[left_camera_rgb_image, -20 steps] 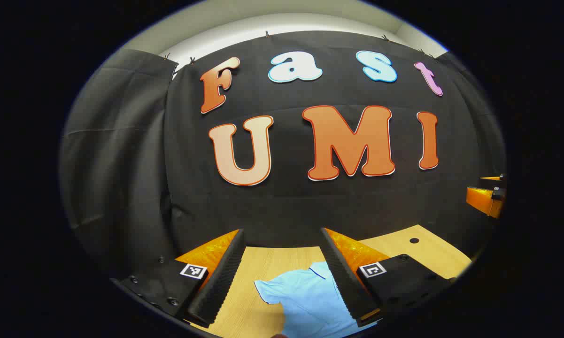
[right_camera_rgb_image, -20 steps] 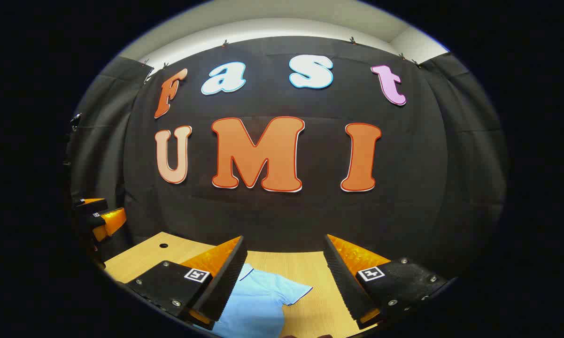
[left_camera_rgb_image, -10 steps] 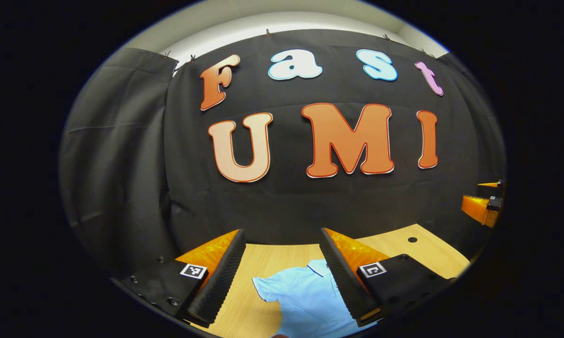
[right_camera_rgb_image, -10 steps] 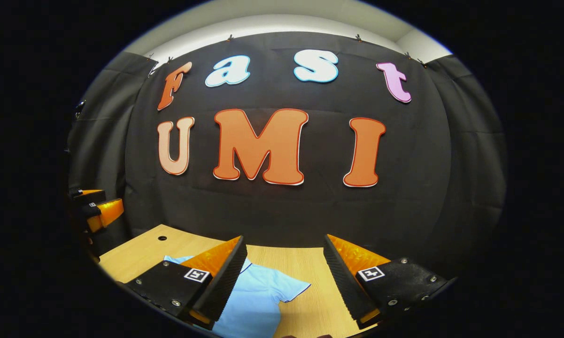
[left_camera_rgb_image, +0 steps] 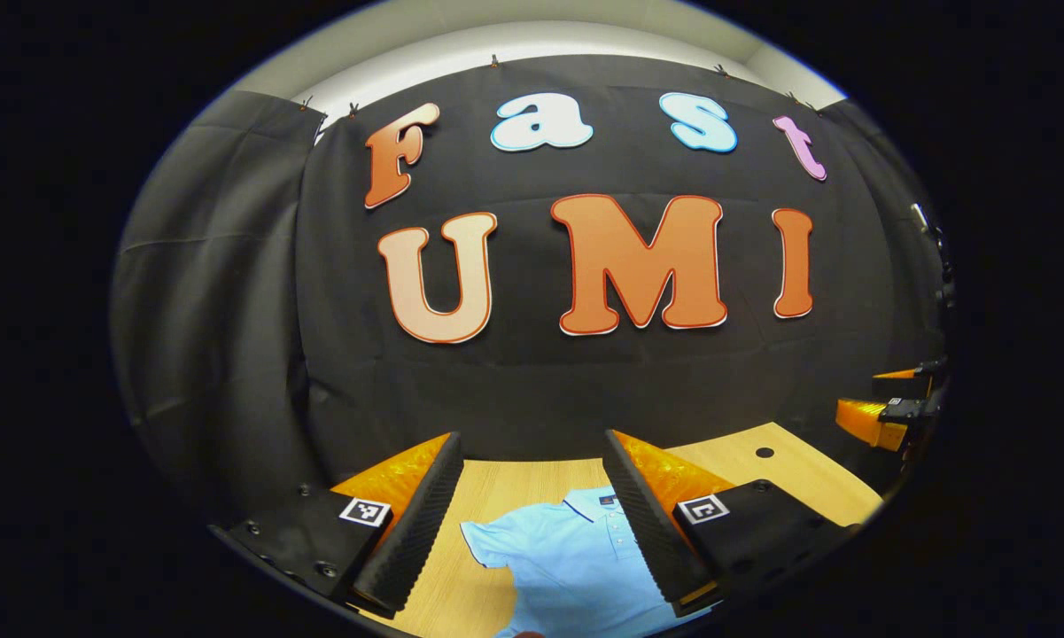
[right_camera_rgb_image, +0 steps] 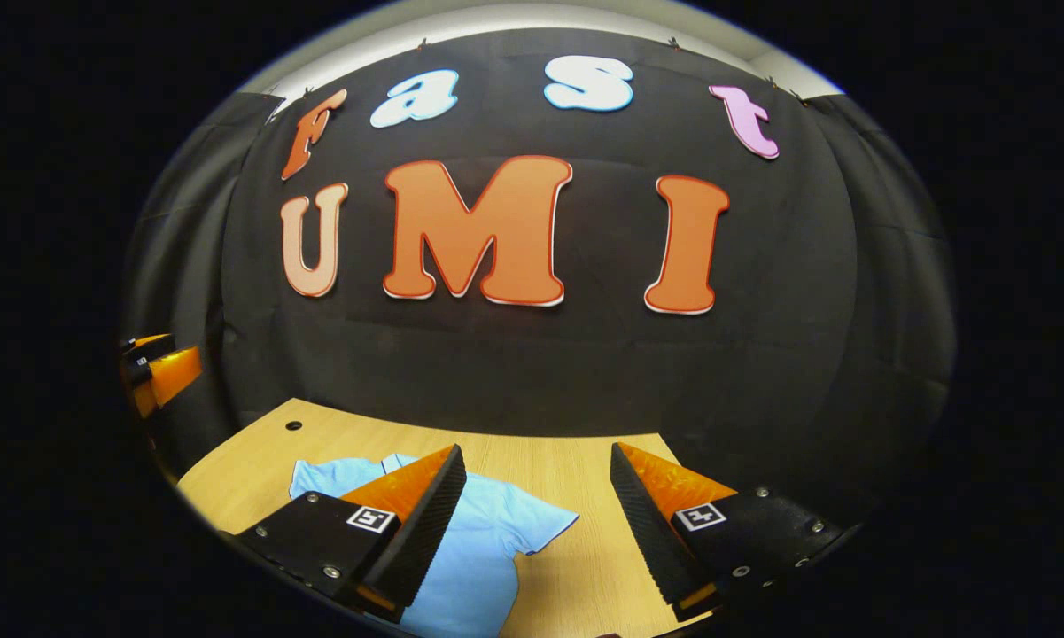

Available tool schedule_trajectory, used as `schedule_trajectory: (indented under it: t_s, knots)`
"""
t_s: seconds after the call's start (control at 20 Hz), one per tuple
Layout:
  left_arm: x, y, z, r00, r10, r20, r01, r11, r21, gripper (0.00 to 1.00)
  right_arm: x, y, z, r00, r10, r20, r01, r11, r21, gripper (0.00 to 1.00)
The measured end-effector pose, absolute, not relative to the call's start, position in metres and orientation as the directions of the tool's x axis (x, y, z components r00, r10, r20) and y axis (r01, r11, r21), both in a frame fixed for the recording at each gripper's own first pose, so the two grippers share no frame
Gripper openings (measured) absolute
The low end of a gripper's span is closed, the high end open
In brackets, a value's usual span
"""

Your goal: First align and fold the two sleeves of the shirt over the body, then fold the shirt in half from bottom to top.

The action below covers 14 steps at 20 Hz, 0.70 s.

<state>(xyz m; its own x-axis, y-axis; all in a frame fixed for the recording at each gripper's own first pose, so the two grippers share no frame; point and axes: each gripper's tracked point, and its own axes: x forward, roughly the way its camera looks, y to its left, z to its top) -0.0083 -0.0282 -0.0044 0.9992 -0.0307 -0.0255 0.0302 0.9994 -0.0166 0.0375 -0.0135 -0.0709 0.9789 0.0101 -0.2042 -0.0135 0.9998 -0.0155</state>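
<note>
- The left gripper (left_camera_rgb_image: pixel 527 523) hangs above the wooden table (left_camera_rgb_image: pixel 496 483), its 2 fingers spread wide with nothing between them.
- Below and ahead of it, a light-blue polo shirt (left_camera_rgb_image: pixel 567 567) lies flat, collar away from the tool, 1 short sleeve (left_camera_rgb_image: pixel 487 542) spread out between the fingers.
- The right gripper (right_camera_rgb_image: pixel 536 532) is also wide apart and holds nothing.
- The shirt (right_camera_rgb_image: pixel 487 549) lies under its left finger, a sleeve (right_camera_rgb_image: pixel 540 527) reaching into the gap.
- A small hole (right_camera_rgb_image: pixel 293 425) sits in the table (right_camera_rgb_image: pixel 576 567) far to its left.
</note>
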Motion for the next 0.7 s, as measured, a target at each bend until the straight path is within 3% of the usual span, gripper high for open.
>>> schedule_trajectory:
  t_s: [0.55,0.7]
  knots:
    - [-0.033,-0.021,-0.041,0.985,0.119,-0.123,-0.119,0.993,0.005,1.00,0.096,-0.042,-0.170,0.877,0.003,-0.481,-0.025,0.999,-0.040,0.99]
    - [-0.039,-0.021,-0.049,0.975,0.149,-0.162,-0.150,0.989,0.011,1.00,0.107,-0.045,-0.202,0.805,0.011,-0.593,-0.021,1.000,-0.010,0.99]
